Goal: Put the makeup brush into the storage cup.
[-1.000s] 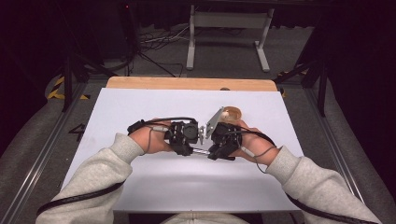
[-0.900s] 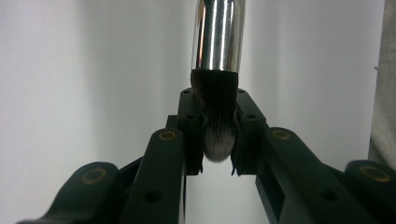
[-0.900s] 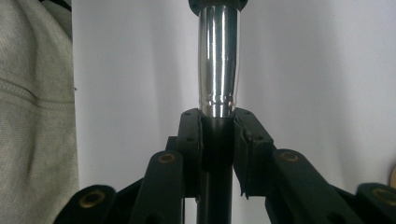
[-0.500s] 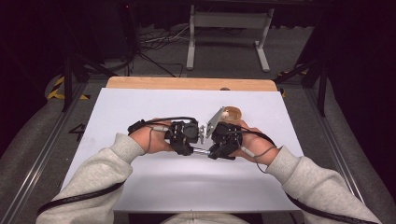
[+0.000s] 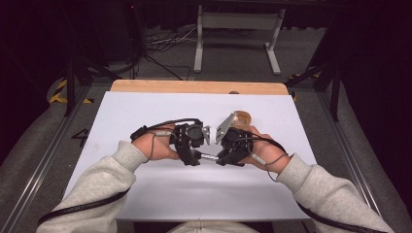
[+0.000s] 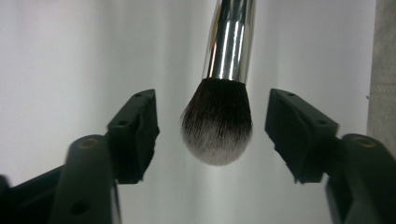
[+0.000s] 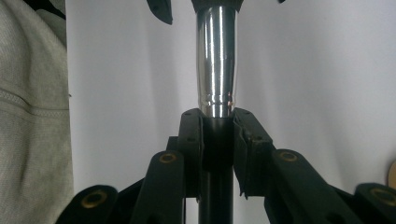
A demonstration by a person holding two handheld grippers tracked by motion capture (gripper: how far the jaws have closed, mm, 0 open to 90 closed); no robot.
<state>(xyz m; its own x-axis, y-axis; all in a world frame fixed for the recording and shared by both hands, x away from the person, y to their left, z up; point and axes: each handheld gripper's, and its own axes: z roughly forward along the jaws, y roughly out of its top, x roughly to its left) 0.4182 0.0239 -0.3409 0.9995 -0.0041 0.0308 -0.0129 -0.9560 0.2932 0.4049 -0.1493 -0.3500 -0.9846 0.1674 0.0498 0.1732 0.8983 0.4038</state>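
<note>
black brush handle (image 7: pixel 215 154) in right tool (image 7: pixel 215 122), left tool (image 6: pixel 212 133) just parted

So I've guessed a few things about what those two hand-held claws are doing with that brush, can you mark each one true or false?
1. The right gripper clamps the brush by its dark handle. True.
2. The left gripper squeezes the bristles. False: its jaws have just been opening and stand apart on either side of the bristles without touching them.
3. The brush has a shiny silver collar. True.
4. The bristles are bright pink. False: they are dark with pale tips.
5. The table is covered in white. True.
</note>
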